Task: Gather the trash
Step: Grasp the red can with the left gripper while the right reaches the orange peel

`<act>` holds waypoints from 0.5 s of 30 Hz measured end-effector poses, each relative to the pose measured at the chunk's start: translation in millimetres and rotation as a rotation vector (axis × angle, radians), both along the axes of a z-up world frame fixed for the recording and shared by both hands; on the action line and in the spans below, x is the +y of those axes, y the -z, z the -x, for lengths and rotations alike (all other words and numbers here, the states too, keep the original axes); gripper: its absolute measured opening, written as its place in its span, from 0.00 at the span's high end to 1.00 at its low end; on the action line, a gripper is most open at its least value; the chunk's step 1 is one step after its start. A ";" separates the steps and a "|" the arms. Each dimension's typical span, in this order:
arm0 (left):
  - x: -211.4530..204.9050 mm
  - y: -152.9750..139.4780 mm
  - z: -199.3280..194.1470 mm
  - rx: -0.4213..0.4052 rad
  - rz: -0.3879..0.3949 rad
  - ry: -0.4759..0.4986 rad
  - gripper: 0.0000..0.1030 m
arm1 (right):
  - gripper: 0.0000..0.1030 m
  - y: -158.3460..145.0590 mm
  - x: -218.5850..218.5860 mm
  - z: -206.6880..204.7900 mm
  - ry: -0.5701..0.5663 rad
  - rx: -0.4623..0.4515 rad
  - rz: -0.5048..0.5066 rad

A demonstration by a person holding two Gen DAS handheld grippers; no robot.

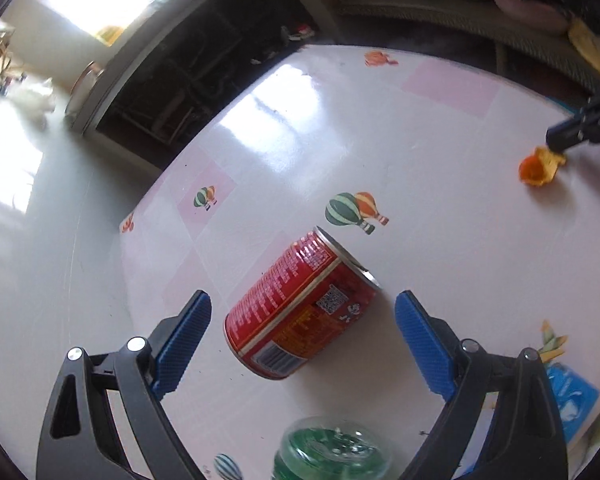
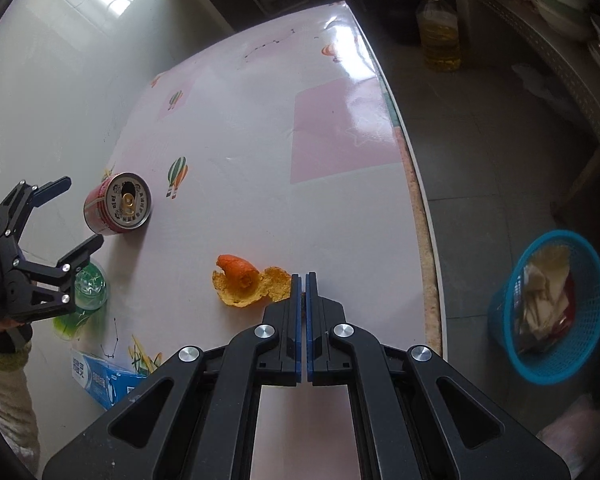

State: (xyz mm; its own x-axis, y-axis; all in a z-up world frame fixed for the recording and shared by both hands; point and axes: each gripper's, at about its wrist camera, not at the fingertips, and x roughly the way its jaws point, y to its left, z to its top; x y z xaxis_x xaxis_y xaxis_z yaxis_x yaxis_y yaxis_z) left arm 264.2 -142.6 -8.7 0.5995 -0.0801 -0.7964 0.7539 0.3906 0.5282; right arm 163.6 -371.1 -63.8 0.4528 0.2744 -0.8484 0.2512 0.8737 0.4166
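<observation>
Left hand-held gripper (image 1: 302,340) spread wide, red can (image 1: 300,310) on its side on bench (image 1: 420,168) between blue pads, untouched. Green bottle (image 1: 332,452) nearer, below can. Right hand-held gripper (image 2: 302,280) pressed together, tips at right edge of orange peel (image 2: 248,284); whether pinching it, cannot tell. Blue basket (image 2: 556,364) with trash on floor, right of bench. Blue carton (image 2: 100,380) at near left.

The red can (image 1: 300,308) bears a QR code, barcode and print too small to read
</observation>
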 end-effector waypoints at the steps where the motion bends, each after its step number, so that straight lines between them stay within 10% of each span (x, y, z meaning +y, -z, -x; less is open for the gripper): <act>1: -3.6 4.8 -2.6 0.004 -0.032 0.027 0.12 | 1.00 1.6 2.0 -3.0 0.003 -0.001 -0.004; 8: -21.5 42.1 -8.6 -0.002 -0.251 0.188 0.12 | 1.00 6.1 8.5 -11.3 0.013 -0.007 -0.021; 15: -25.9 47.3 -18.2 0.009 -0.271 0.212 0.25 | 1.00 5.4 3.4 -5.1 0.017 -0.010 -0.038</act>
State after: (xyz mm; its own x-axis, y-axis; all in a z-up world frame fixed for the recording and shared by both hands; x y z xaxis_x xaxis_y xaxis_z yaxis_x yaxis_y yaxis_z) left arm 282.4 -168.6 -56.0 0.5849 0.0128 -0.8110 0.8084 0.0712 0.5842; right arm 168.7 -367.8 -69.2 0.4659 0.2989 -0.8328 0.2614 0.8527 0.4523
